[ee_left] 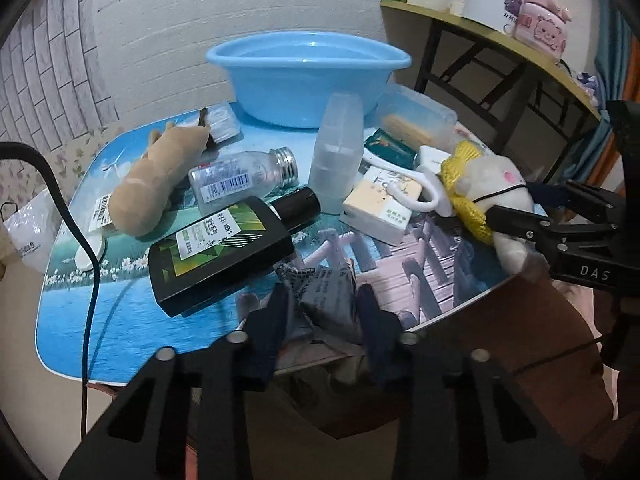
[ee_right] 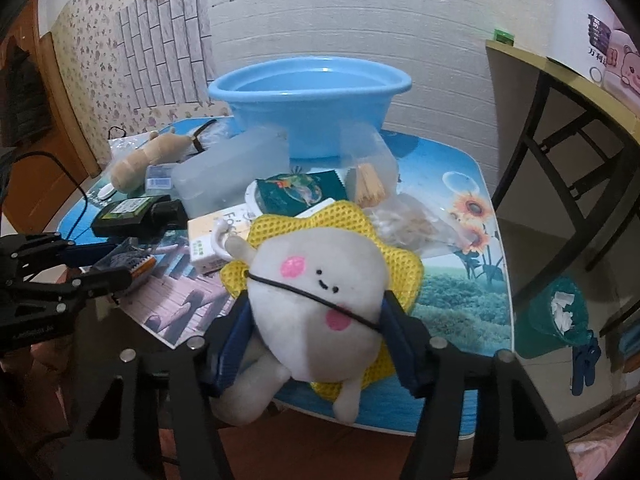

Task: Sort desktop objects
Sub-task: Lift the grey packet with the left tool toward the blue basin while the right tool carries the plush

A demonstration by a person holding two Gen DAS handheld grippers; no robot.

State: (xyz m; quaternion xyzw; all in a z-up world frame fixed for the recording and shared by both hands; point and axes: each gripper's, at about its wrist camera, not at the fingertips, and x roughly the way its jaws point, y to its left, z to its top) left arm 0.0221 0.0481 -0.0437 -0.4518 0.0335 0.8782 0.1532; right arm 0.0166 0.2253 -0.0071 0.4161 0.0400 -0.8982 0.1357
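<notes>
Plush toy (ee_right: 316,300), white with pink cheeks and a yellow mesh collar, is sitting between the two fingers of your right gripper (ee_right: 316,332) at the near edge of the table (ee_right: 452,296). Its blue pads are pressing against both sides of the round body, and a thin black elastic is crossing the face from one finger to the other. From the left wrist view, that same toy (ee_left: 496,184) is showing at the right edge of the tabletop, with the right gripper (ee_left: 524,210) reaching in from the side.

Your left gripper (ee_left: 324,312) is closing narrowly around a crumpled grey printed packet (ee_left: 324,292) at the table's near edge; the pads seem to be touching it, though the folds are hiding the contact.

Just beyond the packet a black flat bottle (ee_left: 224,256) with a green label is lying on its side. Behind it are lying a clear bottle (ee_left: 244,176) with a silver cap, a tan plush animal (ee_left: 160,180), a frosted plastic cup (ee_left: 336,152) and a white-and-yellow box (ee_left: 380,204). A light blue basin (ee_left: 308,76) is standing at the far side of the table, near the wall.
</notes>
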